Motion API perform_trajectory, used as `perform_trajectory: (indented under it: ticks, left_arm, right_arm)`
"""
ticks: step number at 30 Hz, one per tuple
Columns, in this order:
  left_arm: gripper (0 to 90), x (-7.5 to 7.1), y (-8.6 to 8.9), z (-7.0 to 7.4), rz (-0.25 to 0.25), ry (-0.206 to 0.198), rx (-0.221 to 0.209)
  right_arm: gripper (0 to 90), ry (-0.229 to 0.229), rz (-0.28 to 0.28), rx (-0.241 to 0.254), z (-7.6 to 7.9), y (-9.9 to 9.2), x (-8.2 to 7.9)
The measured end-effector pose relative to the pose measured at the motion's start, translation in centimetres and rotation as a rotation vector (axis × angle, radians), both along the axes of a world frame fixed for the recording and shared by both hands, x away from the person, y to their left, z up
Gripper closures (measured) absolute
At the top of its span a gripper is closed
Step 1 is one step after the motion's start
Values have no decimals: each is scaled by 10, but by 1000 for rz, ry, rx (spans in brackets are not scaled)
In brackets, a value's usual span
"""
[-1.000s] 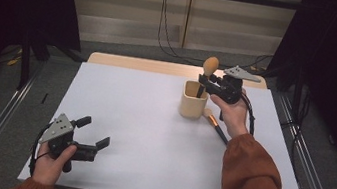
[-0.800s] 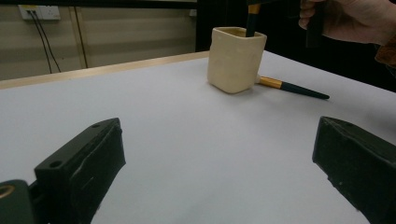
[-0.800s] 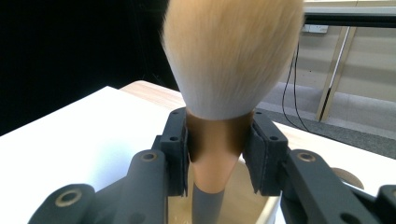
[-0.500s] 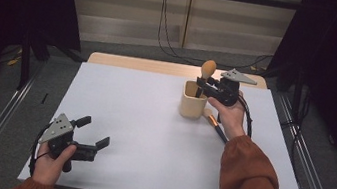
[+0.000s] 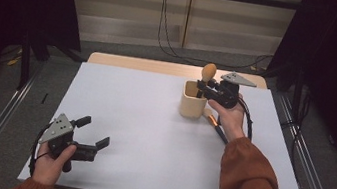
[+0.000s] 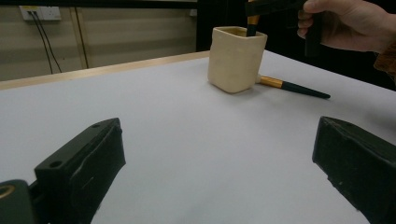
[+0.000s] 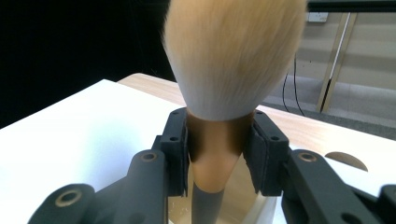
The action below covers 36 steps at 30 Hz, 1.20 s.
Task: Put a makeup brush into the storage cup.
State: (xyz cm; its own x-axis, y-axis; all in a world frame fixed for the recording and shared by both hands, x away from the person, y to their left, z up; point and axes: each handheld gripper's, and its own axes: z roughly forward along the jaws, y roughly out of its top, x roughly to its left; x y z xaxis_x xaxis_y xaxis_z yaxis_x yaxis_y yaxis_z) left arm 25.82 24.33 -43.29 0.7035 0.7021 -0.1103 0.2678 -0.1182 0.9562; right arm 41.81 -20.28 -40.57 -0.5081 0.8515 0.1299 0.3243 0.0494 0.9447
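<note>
The right hand-held gripper [image 5: 206, 86] is clamped on the gold ferrule of a fluffy, tan-bristled makeup brush [image 5: 208, 73], its pads [image 7: 178, 140] pressing either side just under the bristle head. Compared with a second ago, the brush sits a little lower: its dark handle now reaches down inside the cream, square-sided ceramic cup [image 5: 192, 101], bristles up. The cup stands on the white surface [image 5: 142, 121] at about one o'clock from its centre, and the brush rises from the cup's three-o'clock side. I judge the brush is being lowered into the cup and is nearly seated; what remains is letting go and lifting clear without tipping the cup.

A second brush with a black handle and gold collar [image 5: 216, 127] lies flat on the surface, at five o'clock from the cup and just beside it, probably next to go in.

The left hand-held gripper [image 5: 95, 134] rests at seven o'clock on the surface, unmoved, jaws spread wide and holding nothing.
</note>
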Motion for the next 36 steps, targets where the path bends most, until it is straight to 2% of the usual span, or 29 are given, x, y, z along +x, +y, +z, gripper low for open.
perform_trajectory:
  ticks: [2, 4, 8, 10, 14, 17, 27, 31, 36]
  left_arm:
    - [23, 0, 0, 0, 0, -1, 2]
    - [23, 0, 0, 0, 3, -1, 4]
    - [23, 1, 1, -1, 8, 1, 2]
    - [23, 1, 1, -1, 6, 2, 2]
    - [23, 1, 0, -1, 1, 0, 6]
    - [23, 1, 0, -1, 3, 0, 5]
    - [23, 1, 0, -1, 5, 0, 2]
    - [23, 1, 1, -1, 13, 6, -2]
    - [23, 1, 2, 0, 16, 0, -6]
  right_arm:
    - [606, 10, 0, 6, -2, -1, 1]
    - [511, 18, -7, 23, -3, -2, 0]
    - [346, 47, -29, 15, -6, -5, 0]
    - [255, 49, -43, 13, -8, -8, -1]
    - [134, 46, -68, 13, -10, -12, -4]
    - [89, 48, -68, 20, -10, -15, -6]
    - [41, 19, -56, 26, -10, -19, -20]
    - [20, 14, -58, 45, -12, -24, -28]
    - [0, -12, -62, 33, -9, -30, -37]
